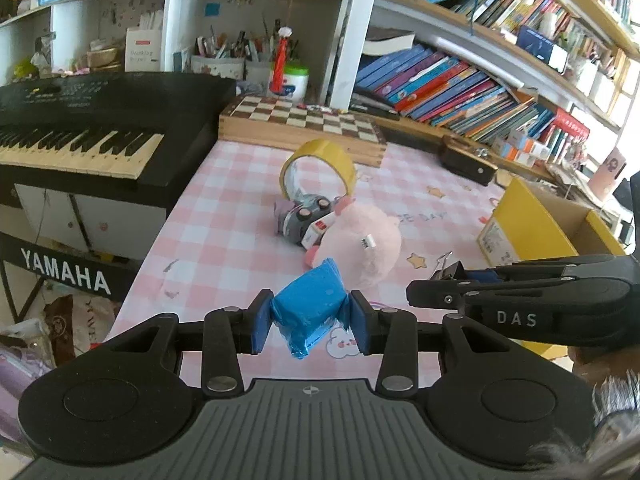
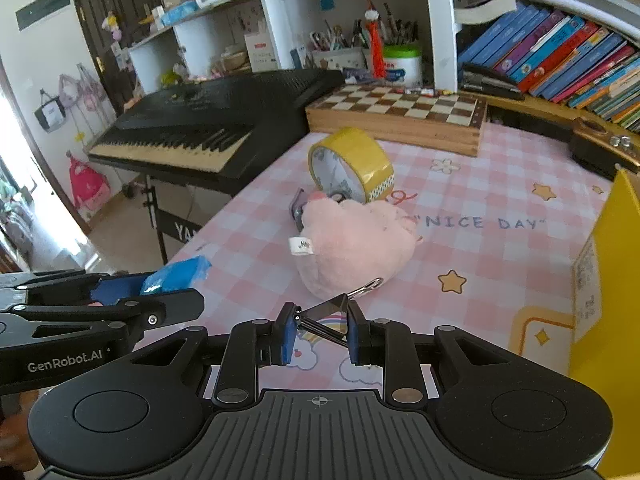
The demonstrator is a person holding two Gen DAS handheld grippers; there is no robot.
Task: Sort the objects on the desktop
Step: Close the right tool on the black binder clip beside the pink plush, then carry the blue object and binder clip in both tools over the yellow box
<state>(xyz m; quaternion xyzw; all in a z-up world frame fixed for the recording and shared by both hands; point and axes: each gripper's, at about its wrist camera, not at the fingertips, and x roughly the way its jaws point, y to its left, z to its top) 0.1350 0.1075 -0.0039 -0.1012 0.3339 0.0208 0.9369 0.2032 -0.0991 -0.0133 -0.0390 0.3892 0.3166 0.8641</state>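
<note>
My left gripper is shut on a blue tissue packet, held above the pink checked tablecloth. My right gripper is shut on a black binder clip whose wire handle points toward a pink plush toy. The right gripper and its clip show at the right of the left wrist view; the left gripper and blue packet show at the left of the right wrist view. Behind the plush lie a grey toy car and a yellow tape roll, also seen as the tape roll.
A yellow cardboard box stands at the right, its wall close to my right gripper. A wooden chessboard lies at the back, a black keyboard at the left beyond the table's edge. Bookshelves fill the back right.
</note>
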